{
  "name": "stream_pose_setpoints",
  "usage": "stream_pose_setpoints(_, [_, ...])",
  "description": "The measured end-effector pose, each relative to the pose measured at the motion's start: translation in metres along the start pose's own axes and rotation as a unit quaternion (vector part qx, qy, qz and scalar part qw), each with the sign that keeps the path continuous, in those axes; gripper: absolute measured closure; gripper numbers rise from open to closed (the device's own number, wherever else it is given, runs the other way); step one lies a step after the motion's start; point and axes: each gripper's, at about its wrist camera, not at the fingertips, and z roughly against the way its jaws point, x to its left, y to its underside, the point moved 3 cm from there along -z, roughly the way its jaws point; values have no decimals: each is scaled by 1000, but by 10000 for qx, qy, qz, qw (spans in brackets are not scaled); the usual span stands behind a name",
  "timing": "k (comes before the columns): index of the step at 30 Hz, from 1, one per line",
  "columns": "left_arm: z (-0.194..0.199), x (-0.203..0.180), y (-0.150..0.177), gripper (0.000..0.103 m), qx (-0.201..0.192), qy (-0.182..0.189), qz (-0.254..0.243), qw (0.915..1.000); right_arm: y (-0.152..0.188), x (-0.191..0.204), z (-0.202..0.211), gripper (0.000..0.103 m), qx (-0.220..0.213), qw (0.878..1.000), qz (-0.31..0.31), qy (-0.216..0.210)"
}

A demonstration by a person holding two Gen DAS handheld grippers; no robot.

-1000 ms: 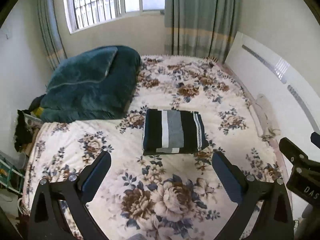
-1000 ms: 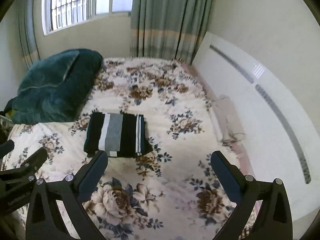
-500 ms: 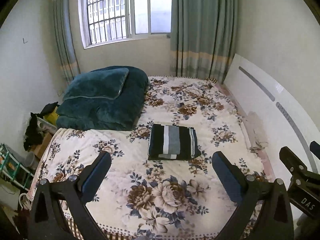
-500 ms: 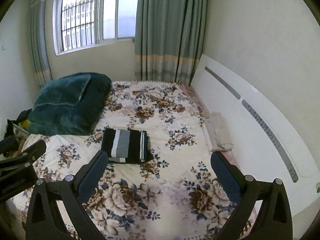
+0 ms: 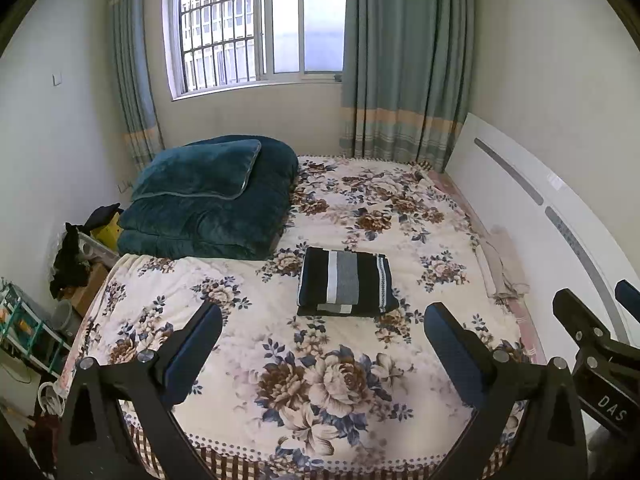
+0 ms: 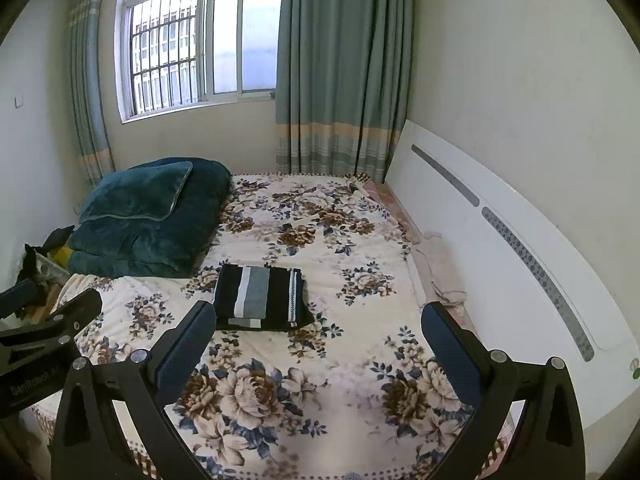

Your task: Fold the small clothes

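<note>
The folded striped garment (image 5: 346, 282), black with white and grey bands, lies flat on the floral bedspread (image 5: 320, 380) near the middle of the bed, as a neat rectangle with its edges aligned. The left claw (image 5: 322, 344) is spread wide, holds nothing, and hangs over the near part of the bed, apart from the garment. The right claw (image 6: 318, 342) is likewise spread wide and empty; in the right wrist view the garment (image 6: 262, 298) sits just beyond its left finger (image 6: 188, 344), with no contact visible. Each claw appears at the edge of the other's view: the right claw at the right edge of the left wrist view, the left claw at the left edge of the right wrist view. A folded dark teal quilt (image 5: 208, 196) with a matching pillow on top occupies the far left corner of the bed, well apart from the garment. A white headboard (image 6: 500, 248) runs along the right side of the bed. A barred window (image 5: 256, 24) and grey-green curtains (image 5: 404, 60) fill the far wall.
</note>
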Motion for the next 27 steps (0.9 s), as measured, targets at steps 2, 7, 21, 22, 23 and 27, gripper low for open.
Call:
stream_pose_setpoints(2, [2, 0, 1, 0, 7, -61, -18, 10000, 0, 1, 1, 0, 24, 10000, 10, -27])
stream_pose_setpoints(7, [7, 3, 3, 0, 3, -111, 57, 9999, -2, 4, -2, 0, 31, 10000, 28, -36])
stream_pose_setpoints(21, [10, 11, 5, 0, 28, -172, 160, 9997, -4, 12, -1, 0, 47, 9997, 114, -197])
stream_pose_setpoints(22, [10, 11, 5, 0, 34, -185, 158, 9997, -4, 12, -1, 0, 45, 9997, 105, -207])
stream_pose_setpoints(23, [11, 11, 5, 0, 32, -194, 164, 9997, -4, 13, -1, 0, 45, 9997, 114, -211])
stream_pose_setpoints(27, [13, 12, 5, 0, 12, -187, 171, 9997, -3, 11, -1, 0, 30, 9997, 80, -222])
